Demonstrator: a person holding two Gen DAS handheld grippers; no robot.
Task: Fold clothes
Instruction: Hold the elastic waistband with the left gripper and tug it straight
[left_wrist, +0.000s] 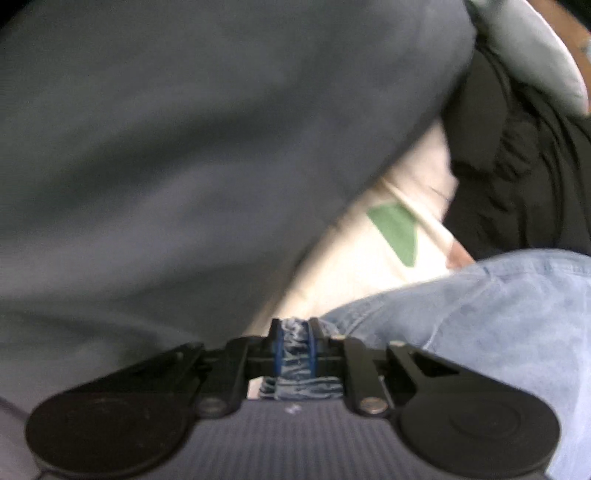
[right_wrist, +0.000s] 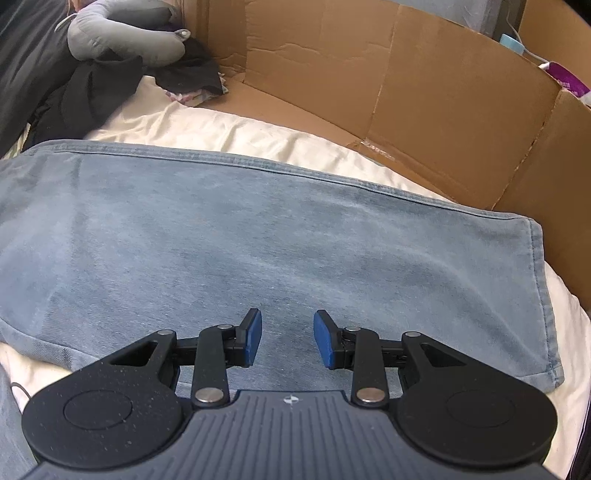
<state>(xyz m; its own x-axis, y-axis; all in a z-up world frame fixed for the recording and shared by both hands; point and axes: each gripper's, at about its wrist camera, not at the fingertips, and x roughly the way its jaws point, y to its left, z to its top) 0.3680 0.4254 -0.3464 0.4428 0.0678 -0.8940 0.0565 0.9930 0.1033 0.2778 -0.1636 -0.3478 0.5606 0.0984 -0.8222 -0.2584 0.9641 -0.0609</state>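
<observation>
The jeans (right_wrist: 280, 236), light blue denim, lie spread flat on a cream sheet (right_wrist: 258, 136), and both my tools are on them. My left gripper (left_wrist: 294, 332) has its fingers (left_wrist: 276, 338) pinched on a bunched fold of the denim, which shows squeezed between the blue pads; the rest of the cloth runs off to the right of them. Ahead and to the left of those fingers a large grey-blue cloth (left_wrist: 184, 147) fills the blurred view, with black clothes (left_wrist: 517, 177) far right. My right gripper (right_wrist: 287, 341) hangs just over the flat denim with its fingers (right_wrist: 253, 341) parted and nothing between them; whether they touch the cloth I cannot tell. Beyond them, past the jeans' seamed edge, stands a cardboard box wall (right_wrist: 424, 92); a grey pillow (right_wrist: 122, 37) lies far ahead-left.
</observation>
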